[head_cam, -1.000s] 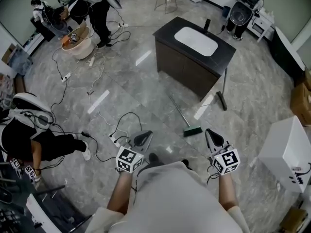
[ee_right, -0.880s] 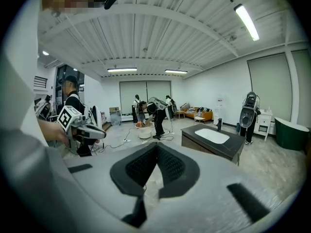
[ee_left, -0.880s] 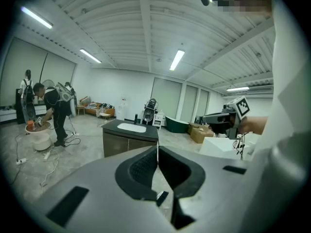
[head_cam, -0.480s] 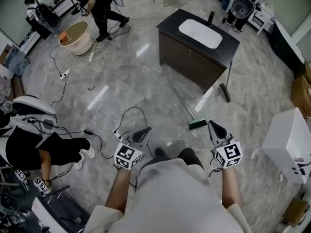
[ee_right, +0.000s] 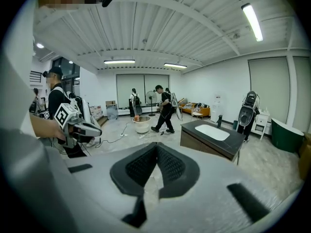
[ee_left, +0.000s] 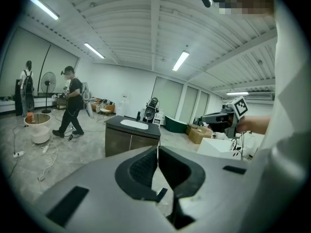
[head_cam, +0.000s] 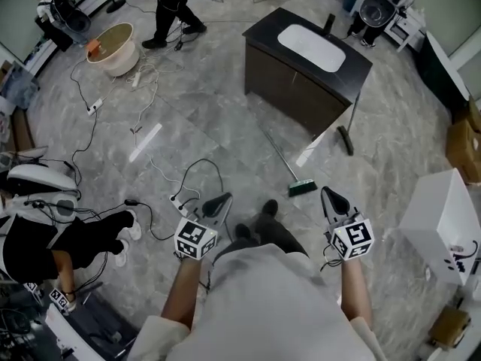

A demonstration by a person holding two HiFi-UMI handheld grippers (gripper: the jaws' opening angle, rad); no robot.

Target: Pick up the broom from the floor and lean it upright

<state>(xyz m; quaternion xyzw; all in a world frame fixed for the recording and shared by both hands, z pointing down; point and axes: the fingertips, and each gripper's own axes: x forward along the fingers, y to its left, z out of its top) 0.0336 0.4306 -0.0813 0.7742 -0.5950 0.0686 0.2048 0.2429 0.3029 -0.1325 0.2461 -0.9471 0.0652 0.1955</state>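
- Head view: your broom lies flat on the grey marble floor at 12 o'clock. Its green head is nearest you and its handle runs toward the dark sink cabinet. The left gripper and right gripper hover clear of it.
- Left gripper view: the jaws are together and hold nothing.
- Right gripper view: the jaws are closed and empty, with the cabinet at 2 o'clock.

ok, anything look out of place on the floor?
Yes: the green-headed long-handled broom lies flat on the grey marble floor before the dark sink cabinet, not upright. Loose cables also trail across the floor at left.
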